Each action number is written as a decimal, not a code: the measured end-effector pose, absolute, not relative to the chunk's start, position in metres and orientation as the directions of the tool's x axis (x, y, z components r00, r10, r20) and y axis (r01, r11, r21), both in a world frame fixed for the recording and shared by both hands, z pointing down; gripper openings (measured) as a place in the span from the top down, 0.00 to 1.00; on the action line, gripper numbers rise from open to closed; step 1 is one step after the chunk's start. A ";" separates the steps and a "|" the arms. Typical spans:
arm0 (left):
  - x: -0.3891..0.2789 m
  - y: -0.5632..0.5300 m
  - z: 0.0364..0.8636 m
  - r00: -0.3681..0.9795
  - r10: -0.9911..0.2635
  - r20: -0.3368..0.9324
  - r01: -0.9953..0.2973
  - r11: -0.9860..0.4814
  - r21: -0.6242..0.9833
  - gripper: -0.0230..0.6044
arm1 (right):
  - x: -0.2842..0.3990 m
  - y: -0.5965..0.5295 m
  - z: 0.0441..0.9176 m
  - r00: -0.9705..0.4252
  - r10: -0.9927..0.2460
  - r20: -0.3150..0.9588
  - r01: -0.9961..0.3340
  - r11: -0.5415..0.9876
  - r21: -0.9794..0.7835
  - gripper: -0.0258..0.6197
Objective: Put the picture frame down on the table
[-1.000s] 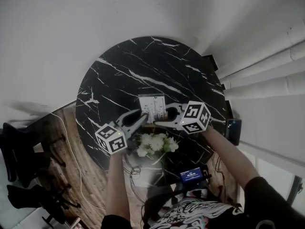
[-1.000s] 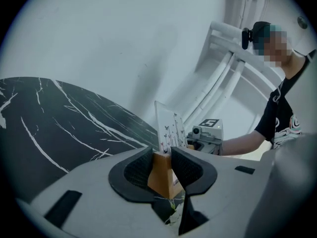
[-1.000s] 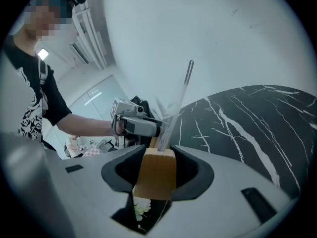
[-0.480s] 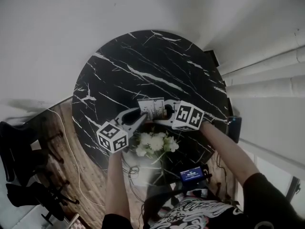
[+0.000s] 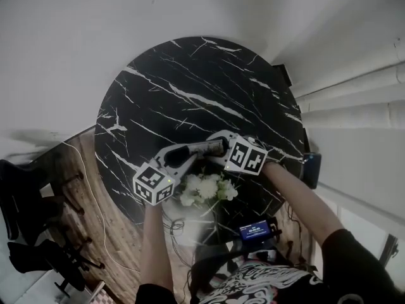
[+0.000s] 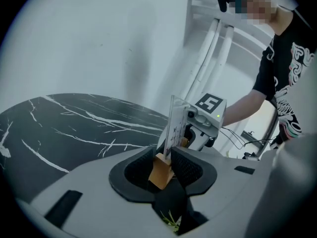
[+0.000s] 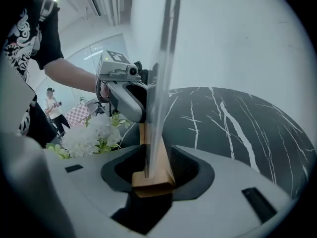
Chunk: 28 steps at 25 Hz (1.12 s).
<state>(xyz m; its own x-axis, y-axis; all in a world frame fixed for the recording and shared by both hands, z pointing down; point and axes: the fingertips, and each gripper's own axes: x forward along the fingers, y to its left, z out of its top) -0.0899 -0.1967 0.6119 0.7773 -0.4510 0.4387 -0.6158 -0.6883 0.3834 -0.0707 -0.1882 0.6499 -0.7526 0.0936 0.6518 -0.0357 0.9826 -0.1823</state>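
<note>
Wood forms the base of the picture frame (image 5: 205, 147), and that base is clamped at one end by the left gripper (image 5: 188, 153) and at the other by the right gripper (image 5: 223, 148), so the clear panel is kept upright. It is held low over the black marble table (image 5: 190, 87), just beyond the white flowers (image 5: 205, 189). Whether it touches the tabletop cannot be told.

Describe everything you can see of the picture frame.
The picture frame is a clear panel with a printed sheet, standing upright in a light wooden base. The left gripper and right gripper clamp that base from opposite ends, over the black veined table beside white flowers. Whether it touches the table is unclear.
</note>
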 end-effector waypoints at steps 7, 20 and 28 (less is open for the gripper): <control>-0.087 -0.194 0.613 0.754 -0.464 0.466 -0.635 -0.697 0.334 0.77 | -0.067 -0.188 0.652 -0.742 0.025 0.670 -0.115 0.980 -0.163 0.74; -0.079 -0.182 0.614 0.723 -0.481 0.496 -0.662 -0.688 0.298 0.77 | -0.044 -0.189 0.640 -0.777 -0.076 0.624 -0.287 0.926 -0.244 0.72; -0.078 -0.179 0.616 0.693 -0.504 0.515 -0.693 -0.663 0.284 0.77 | -0.034 -0.183 0.641 -0.766 -0.128 0.630 -0.364 0.894 -0.260 0.70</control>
<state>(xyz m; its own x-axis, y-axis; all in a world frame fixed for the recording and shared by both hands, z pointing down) -0.0781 -0.1795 0.6159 0.6933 -0.5042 0.5150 -0.6929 -0.6629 0.2838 -0.0344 -0.1835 0.6410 -0.7658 -0.1282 0.6301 -0.3637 0.8945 -0.2600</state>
